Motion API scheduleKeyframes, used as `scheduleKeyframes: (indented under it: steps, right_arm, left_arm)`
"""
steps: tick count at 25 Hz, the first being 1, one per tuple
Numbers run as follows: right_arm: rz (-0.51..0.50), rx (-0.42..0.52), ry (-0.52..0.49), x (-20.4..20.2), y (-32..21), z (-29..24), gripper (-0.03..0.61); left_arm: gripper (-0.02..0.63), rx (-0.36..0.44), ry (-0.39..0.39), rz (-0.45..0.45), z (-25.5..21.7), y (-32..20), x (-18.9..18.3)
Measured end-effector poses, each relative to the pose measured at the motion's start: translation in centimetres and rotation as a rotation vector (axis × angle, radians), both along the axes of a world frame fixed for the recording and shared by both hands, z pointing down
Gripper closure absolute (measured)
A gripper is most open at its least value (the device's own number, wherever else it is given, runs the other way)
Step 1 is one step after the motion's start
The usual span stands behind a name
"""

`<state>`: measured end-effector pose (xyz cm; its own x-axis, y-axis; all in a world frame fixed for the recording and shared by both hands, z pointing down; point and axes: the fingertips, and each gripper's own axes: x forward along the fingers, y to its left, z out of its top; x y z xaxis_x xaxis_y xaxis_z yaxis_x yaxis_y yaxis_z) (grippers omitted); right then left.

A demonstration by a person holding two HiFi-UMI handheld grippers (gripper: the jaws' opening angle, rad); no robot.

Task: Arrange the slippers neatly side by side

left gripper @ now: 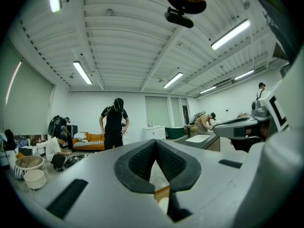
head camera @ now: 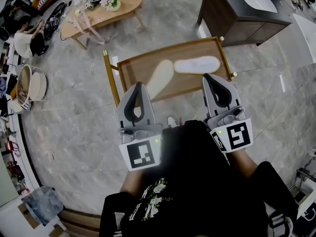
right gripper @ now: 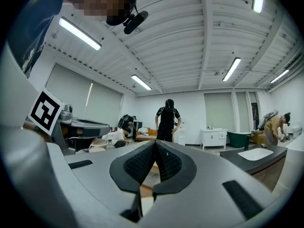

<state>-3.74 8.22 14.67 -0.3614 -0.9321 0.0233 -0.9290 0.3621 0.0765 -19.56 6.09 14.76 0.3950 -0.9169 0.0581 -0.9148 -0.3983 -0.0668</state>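
We're only at the approach stage, left gripper [head camera: 137,87] and right gripper [head camera: 209,78] both clamped shut on nothing, while the angled slipper [head camera: 160,78] and the straight slipper [head camera: 196,64] lie in a V on the wooden tray [head camera: 132,73], so next we'd open up and grab one.

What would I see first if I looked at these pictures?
The left gripper and the right gripper poke out in front, both shut and empty. Just past them, a wooden rack holds a beige slipper lying slanted and a white slipper lying crosswise, not side by side.
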Motion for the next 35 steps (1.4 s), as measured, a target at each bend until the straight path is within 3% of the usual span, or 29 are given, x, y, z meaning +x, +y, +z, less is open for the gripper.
scheduleKeyframes:
  steps: [16, 20, 27, 35]
  right_arm:
    - [0.045, -0.062, 0.047, 0.4, -0.3, 1.9, 0.580]
    - [0.062, -0.077, 0.054, -0.2, -0.6, 2.1, 0.580]
    - [0.178, -0.140, 0.050, 5.0, 0.3, 4.4, 0.580]
    - [0.186, -0.156, 0.036, 8.9, -2.3, 5.5, 0.580]
  left_arm:
    - [0.612, -0.079, -0.008, 0.021, 3.4, 0.3, -1.3]
    - [0.612, -0.142, -0.020, 0.048, 5.1, -0.5, -1.4]
    - [0.612, -0.171, -0.041, 0.123, 6.5, -1.4, 1.9]
    - [0.612, -0.189, -0.077, 0.108, 6.5, -3.0, 4.4]
